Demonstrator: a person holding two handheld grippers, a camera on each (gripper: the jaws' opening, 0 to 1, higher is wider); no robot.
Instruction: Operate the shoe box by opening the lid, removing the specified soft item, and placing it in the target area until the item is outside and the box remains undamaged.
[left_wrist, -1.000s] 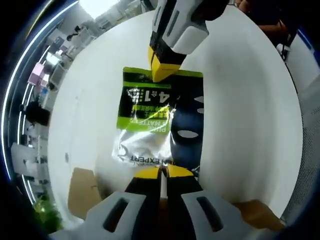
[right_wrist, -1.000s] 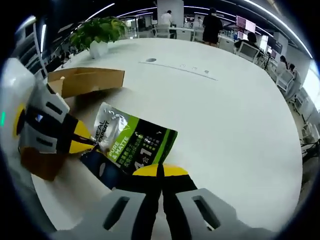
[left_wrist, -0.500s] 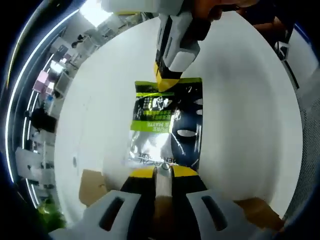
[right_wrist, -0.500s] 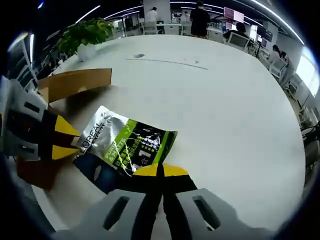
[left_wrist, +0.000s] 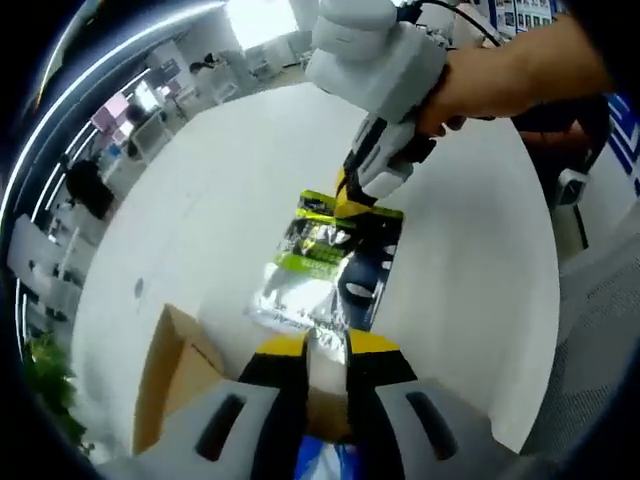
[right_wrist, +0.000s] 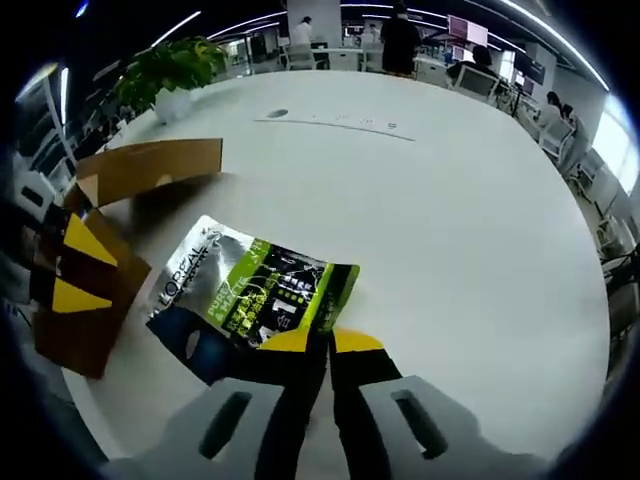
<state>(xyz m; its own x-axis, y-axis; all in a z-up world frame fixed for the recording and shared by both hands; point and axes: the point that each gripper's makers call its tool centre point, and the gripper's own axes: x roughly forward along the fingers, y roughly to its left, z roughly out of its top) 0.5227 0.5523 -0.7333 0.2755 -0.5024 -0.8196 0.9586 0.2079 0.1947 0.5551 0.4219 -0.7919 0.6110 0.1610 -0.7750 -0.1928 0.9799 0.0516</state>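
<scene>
The soft item is a silver, green and dark blue packet (left_wrist: 320, 270) (right_wrist: 250, 290) lying flat on the white table (left_wrist: 200, 200) (right_wrist: 450, 200). My right gripper (right_wrist: 322, 342) is shut on the packet's green edge; in the left gripper view it (left_wrist: 355, 200) reaches in from the top, held by a hand (left_wrist: 500, 80). My left gripper (left_wrist: 328, 347) is open and just off the packet's silver end. In the right gripper view it (right_wrist: 78, 268) sits at the left with its yellow tips apart, over the brown cardboard shoe box (right_wrist: 150, 170) (left_wrist: 170, 380).
The open box stands at the table's near edge, beside the packet. A potted plant (right_wrist: 175, 65) stands at the far side of the table. Desks and people (right_wrist: 405, 40) are beyond it. White tabletop stretches to the right of the packet.
My left gripper has let go of the packet's silver end, opened, and drawn back toward the box. The packet now lies flat, with the right gripper still on its green edge.
</scene>
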